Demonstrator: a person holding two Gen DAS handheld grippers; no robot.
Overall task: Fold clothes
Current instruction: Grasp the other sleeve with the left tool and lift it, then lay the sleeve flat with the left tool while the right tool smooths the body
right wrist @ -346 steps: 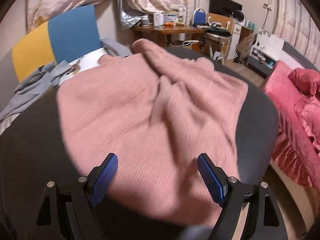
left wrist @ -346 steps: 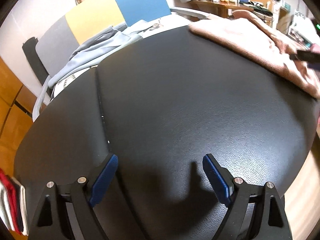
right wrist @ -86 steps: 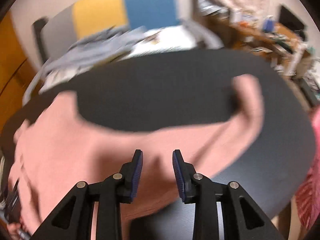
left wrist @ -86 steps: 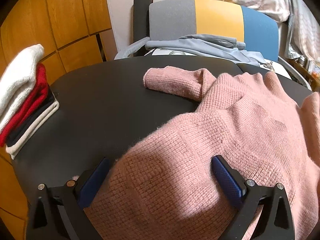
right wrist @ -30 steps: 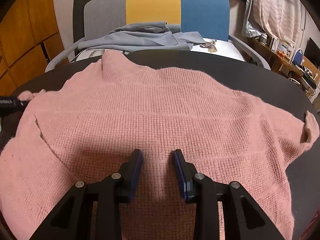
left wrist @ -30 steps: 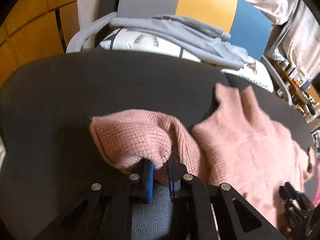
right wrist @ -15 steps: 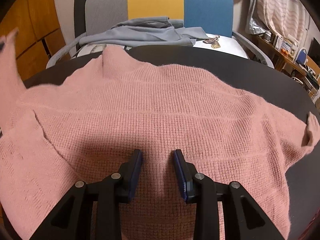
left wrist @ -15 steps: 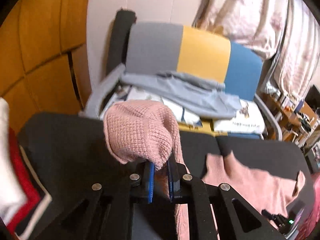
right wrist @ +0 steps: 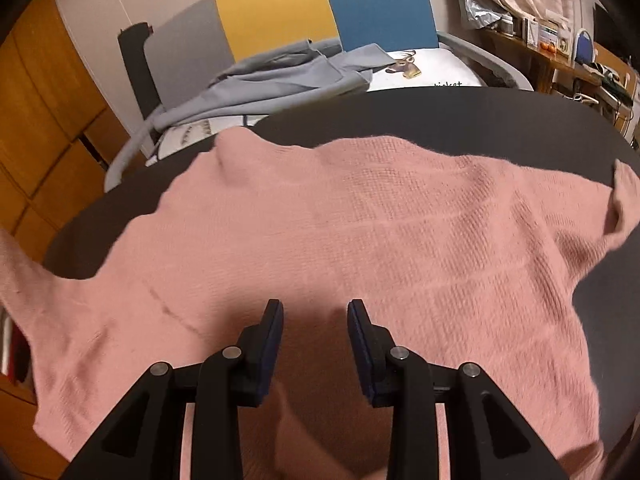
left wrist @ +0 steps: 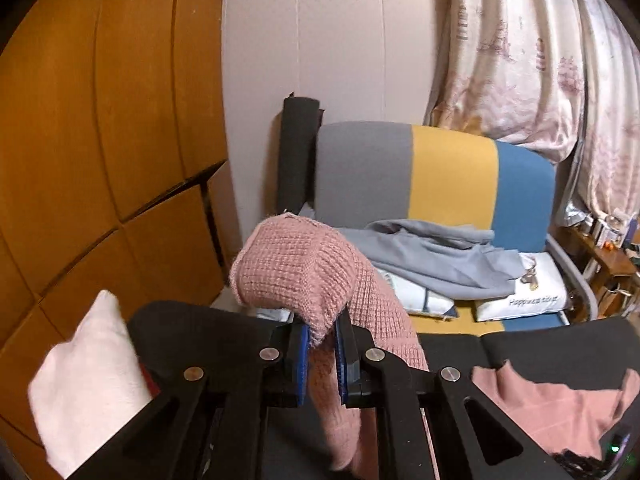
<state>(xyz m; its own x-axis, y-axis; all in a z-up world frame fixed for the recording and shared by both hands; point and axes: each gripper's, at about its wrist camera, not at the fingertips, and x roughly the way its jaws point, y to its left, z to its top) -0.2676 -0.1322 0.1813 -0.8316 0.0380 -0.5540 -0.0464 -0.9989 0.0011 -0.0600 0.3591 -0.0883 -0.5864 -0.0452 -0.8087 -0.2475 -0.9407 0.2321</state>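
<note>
Your left gripper (left wrist: pixel 322 354) has lifted the pink sweater's sleeve (left wrist: pixel 304 276) off the tabletop (right wrist: pixel 460 116), fingers pinched shut on it. Right gripper (right wrist: pixel 315 334) hovers part-open, empty, over the sweater body (right wrist: pixel 380 240); swing too fast and the sleeve could drag that body askew.

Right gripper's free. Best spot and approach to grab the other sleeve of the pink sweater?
Take the cuff at the sweater's far right edge. It curls up off the black table, so the right gripper can probably come in low from the right and slip one jaw under. The flat body gives no free edge to pinch.
</note>
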